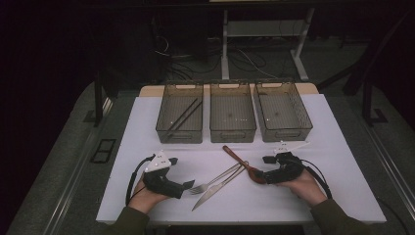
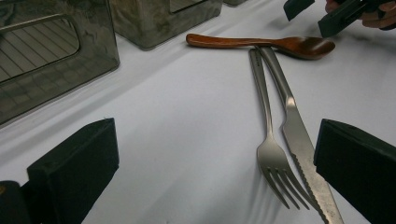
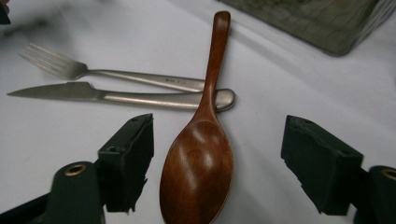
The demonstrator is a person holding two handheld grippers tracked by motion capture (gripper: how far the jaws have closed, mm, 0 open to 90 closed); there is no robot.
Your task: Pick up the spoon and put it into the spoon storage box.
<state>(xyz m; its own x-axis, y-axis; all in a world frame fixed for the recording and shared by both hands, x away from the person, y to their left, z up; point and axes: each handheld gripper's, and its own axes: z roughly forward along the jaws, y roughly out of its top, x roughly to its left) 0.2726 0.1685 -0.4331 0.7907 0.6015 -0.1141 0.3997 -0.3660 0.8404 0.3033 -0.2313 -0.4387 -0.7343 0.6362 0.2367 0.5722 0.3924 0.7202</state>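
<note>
**Closing in on the wooden spoon**

Right now my right tongs [image 3: 217, 158] straddle the bowl of the wooden spoon [image 3: 198, 163], one pad on each side with daylight between pad and wood on both. They stand apart, not yet gripping. My left tongs [image 1: 188, 185] are also apart and hold nothing, parked near the tines of the fork [image 2: 275, 161] and the blade of the knife [image 2: 303, 154].

The spoon lies on the white surface [image 1: 147, 127], near its middle, with its neck crossing over the handle ends of the fork and knife. I judge the step in hand to be the pickup of that spoon. To do it well I would centre the bowl between the pads, close gently on its widest part or slide back toward the neck for a firmer hold, then lift straight up so the handle clears the two metal pieces without dragging them.

Farther off sit three bins. The right gripper view gives me the pad-to-bowl gaps but just a corner of one bin. The high view tells me the left bin [image 1: 180, 100] already holds dark chopsticks [image 1: 183, 117], while the middle bin [image 1: 232, 98] and right bin [image 1: 283, 98] look empty. The left gripper view shows the spoon from the side, resting on the handles.
</note>
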